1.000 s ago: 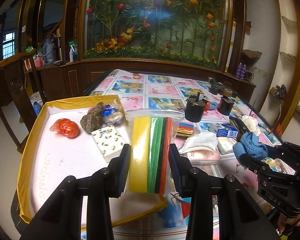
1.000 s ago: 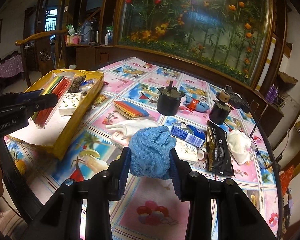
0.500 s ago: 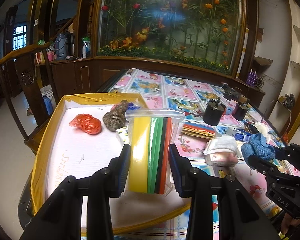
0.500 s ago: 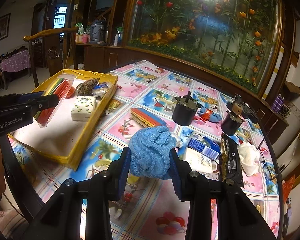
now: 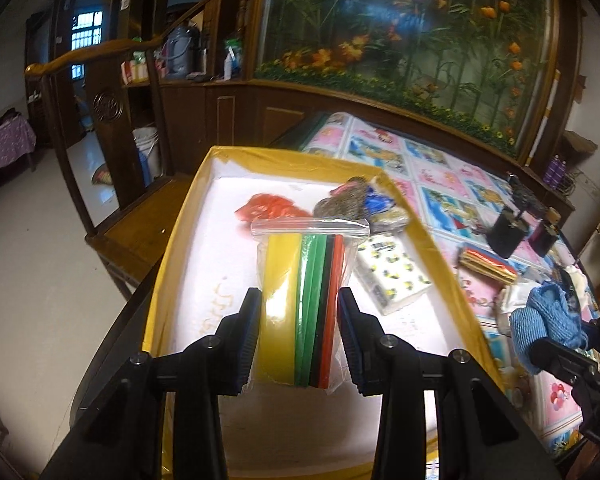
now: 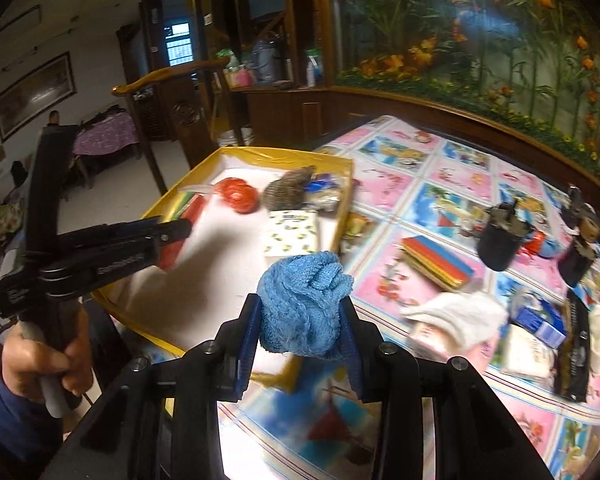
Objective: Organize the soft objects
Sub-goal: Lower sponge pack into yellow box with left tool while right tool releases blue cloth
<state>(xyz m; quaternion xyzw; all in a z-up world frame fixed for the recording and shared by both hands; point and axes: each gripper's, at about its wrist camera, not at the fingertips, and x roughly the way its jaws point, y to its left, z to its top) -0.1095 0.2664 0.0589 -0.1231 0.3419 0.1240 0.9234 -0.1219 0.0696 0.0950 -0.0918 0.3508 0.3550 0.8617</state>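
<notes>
While both grippers carry loads, neither load rests on a surface. Left gripper (image 5: 299, 336): jaws pinched on a clear zip bag (image 5: 306, 304) of coloured sheets, yellow, green, black and red, held edge-up over the white floor of the yellow tray (image 5: 172, 264). Right gripper (image 6: 300, 334): jaws pressed on a bunched blue cloth (image 6: 304, 304), held above the tablecloth (image 6: 432, 176) near the tray's right rim.

Tray contents, far end: a red crumpled item (image 5: 270, 208), a brown knitted item (image 5: 342, 204), and a blue-and-clear wrapped bundle (image 5: 384, 210) just beside it. A white patterned tissue pack (image 5: 392, 276) lies nearer, to the right of the bag.

On the tablecloth outside the tray: a striped multicolour pad (image 6: 436, 260), a white cloth (image 6: 456, 316), two dark cylindrical holders (image 6: 500, 240), a dark packet (image 6: 576, 356) and small boxes, partly blurred.

In the right wrist view a hand (image 6: 44, 360) with a dark blue sleeve grips the left gripper's handle at lower left.
</notes>
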